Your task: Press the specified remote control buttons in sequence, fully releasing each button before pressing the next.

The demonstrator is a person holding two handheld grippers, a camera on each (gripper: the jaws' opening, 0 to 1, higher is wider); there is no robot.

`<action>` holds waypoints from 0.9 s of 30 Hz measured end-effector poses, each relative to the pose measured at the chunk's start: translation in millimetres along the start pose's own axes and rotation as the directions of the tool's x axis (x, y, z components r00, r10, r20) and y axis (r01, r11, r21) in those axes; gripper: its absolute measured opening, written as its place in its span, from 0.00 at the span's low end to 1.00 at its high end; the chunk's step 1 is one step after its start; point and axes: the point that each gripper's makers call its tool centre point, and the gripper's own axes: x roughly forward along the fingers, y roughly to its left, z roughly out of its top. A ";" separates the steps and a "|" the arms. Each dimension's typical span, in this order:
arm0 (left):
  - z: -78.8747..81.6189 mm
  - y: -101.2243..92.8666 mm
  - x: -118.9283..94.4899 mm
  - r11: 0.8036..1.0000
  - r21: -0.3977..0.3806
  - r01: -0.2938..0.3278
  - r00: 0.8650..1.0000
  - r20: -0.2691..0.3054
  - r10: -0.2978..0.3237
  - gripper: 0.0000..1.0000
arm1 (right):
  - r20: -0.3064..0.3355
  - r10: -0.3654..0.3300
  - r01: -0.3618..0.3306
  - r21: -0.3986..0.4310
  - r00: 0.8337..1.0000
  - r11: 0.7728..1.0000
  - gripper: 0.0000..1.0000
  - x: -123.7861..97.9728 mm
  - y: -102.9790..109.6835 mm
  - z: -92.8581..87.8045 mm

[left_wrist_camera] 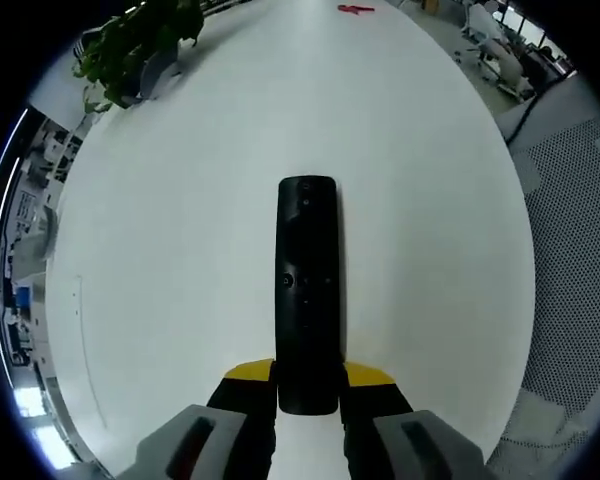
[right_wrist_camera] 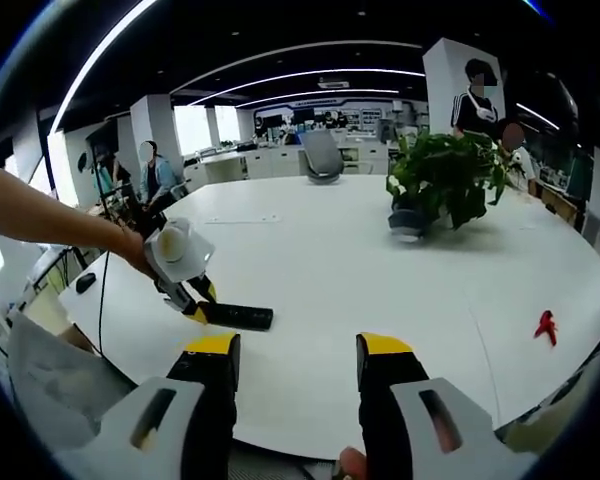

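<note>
A long black remote control (left_wrist_camera: 307, 290) points away from me over the white table (left_wrist_camera: 180, 250), its near end clamped between the yellow-tipped jaws of my left gripper (left_wrist_camera: 308, 385). The right gripper view shows that same remote (right_wrist_camera: 236, 316) held just above the table at the left by the left gripper (right_wrist_camera: 195, 305), with a person's arm behind it. My right gripper (right_wrist_camera: 298, 365) stands open near the table's front edge, to the right of the remote, nothing between its jaws.
A potted green plant (right_wrist_camera: 445, 180) stands on the table's far side, also seen at the upper left (left_wrist_camera: 135, 45). A small red object (right_wrist_camera: 546, 326) lies near the table's right edge. People and desks are in the office behind.
</note>
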 end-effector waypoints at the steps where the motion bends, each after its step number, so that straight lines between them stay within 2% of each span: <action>1: -0.5 -1.6 -0.4 1.000 0.001 -0.002 1.000 0.001 0.002 0.24 | 0.001 0.001 -0.001 0.002 1.000 1.000 0.48 0.0 -0.1 0.2; 19: 0.2 -30.0 -6.4 0.997 0.068 -0.041 0.999 -0.004 0.042 0.24 | -0.001 0.011 -0.011 -0.012 1.000 1.000 0.47 0.2 1.3 -0.2; 27: -1.0 -36.5 -8.2 0.999 0.013 -0.030 0.999 0.028 0.029 0.24 | -0.004 0.014 -0.015 -0.017 1.000 1.000 0.47 0.3 1.3 0.0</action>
